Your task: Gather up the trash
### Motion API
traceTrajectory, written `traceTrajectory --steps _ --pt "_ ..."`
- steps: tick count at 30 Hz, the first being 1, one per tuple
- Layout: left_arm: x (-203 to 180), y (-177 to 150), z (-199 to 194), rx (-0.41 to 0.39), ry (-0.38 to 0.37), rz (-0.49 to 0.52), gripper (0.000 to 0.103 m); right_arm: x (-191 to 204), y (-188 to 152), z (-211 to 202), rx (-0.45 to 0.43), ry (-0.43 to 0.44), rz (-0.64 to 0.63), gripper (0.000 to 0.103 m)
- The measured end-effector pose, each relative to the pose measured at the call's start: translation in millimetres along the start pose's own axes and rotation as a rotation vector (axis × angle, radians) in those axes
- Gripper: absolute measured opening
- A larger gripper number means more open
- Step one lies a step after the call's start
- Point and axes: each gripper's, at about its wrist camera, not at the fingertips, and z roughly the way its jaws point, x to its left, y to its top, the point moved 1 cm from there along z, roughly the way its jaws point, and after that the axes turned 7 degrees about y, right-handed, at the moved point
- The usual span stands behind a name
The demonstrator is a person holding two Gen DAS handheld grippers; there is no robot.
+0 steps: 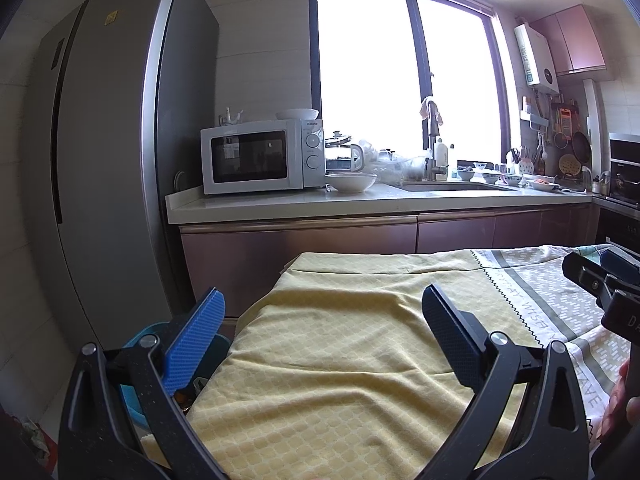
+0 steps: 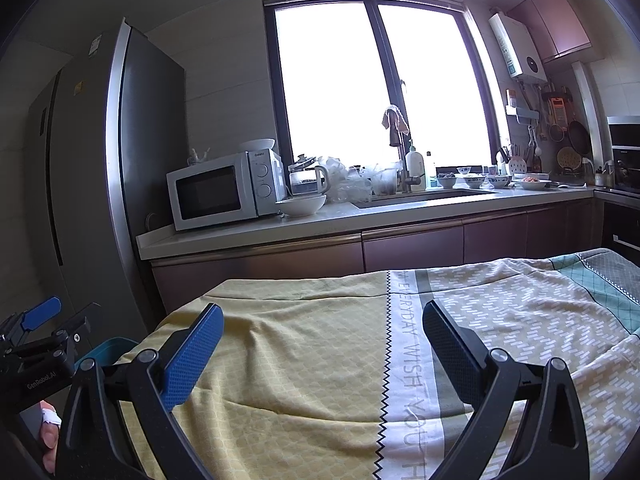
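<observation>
My left gripper (image 1: 322, 300) stands open over the left end of a table draped in a yellow patterned cloth (image 1: 328, 360), nothing between its blue pads. A blue bin (image 1: 134, 380) sits just left of the table below my left finger; something dark lies inside it. My right gripper (image 2: 322, 318) is open too, above the middle of the cloth (image 2: 304, 360), holding nothing. In the right wrist view the blue bin (image 2: 110, 346) peeks out at the table's left edge, and the left gripper (image 2: 36, 322) appears at far left. No trash shows on the cloth.
A kitchen counter (image 1: 360, 204) runs behind the table with a white microwave (image 1: 260, 156), a bowl (image 1: 351, 181), a sink and several dishes. A tall grey fridge (image 1: 104, 160) stands at the left. An oven (image 1: 622, 176) is at the right. A hand (image 2: 48, 432) holds the left tool.
</observation>
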Motion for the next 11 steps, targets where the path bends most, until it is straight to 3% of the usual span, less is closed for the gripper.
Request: traceTrajectory --steps 11 --pt "-17.5 -5.8 35.3 0.13 -0.063 0.009 0.097 -26.6 -3.9 6.7 0.032 -0.039 0.027 0.096"
